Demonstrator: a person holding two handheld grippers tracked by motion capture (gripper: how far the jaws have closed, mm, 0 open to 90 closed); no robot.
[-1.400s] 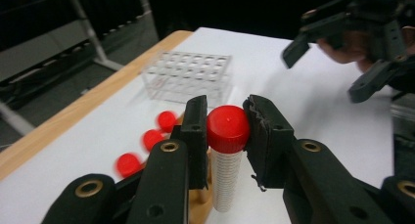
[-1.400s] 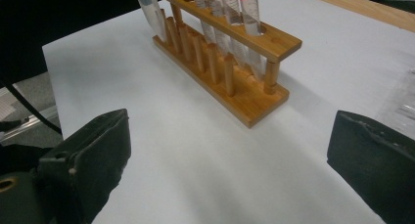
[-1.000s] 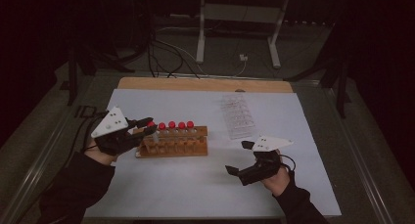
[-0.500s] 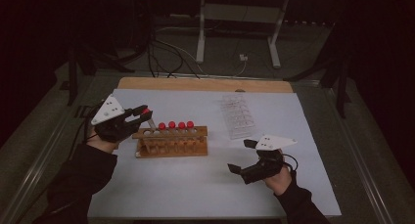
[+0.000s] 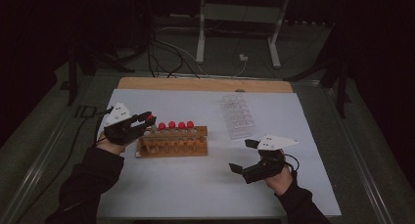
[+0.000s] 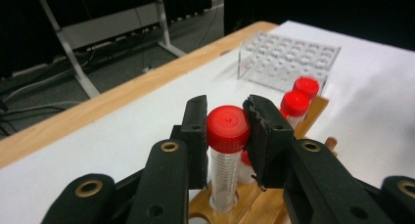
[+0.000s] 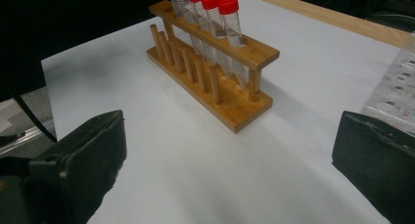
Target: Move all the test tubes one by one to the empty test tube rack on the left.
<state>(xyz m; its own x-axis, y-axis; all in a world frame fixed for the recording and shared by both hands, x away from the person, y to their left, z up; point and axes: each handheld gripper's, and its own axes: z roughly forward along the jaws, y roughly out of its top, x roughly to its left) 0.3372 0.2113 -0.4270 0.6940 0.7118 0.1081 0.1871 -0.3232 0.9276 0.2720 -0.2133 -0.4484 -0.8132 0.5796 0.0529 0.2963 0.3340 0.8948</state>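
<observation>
Red-capped tube (image 6: 227, 136) clamped at cap by left gripper (image 6: 226, 131) fingers, base in wooden rack (image 5: 172, 142); right gripper (image 5: 244, 156) fingers spread, holding nothing, above table (image 5: 205, 190)

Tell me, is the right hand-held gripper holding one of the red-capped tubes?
No, the right hand-held gripper has its jaws wide apart over bare white paper, short of the wooden rack and with nothing between them.

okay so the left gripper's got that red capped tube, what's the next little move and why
Probably lift it straight up. The left hand-held gripper is shut on the tube at its red cap, and the tube's foot still sits in the wooden rack, so tilting or pulling sideways could drag the rack.
</observation>
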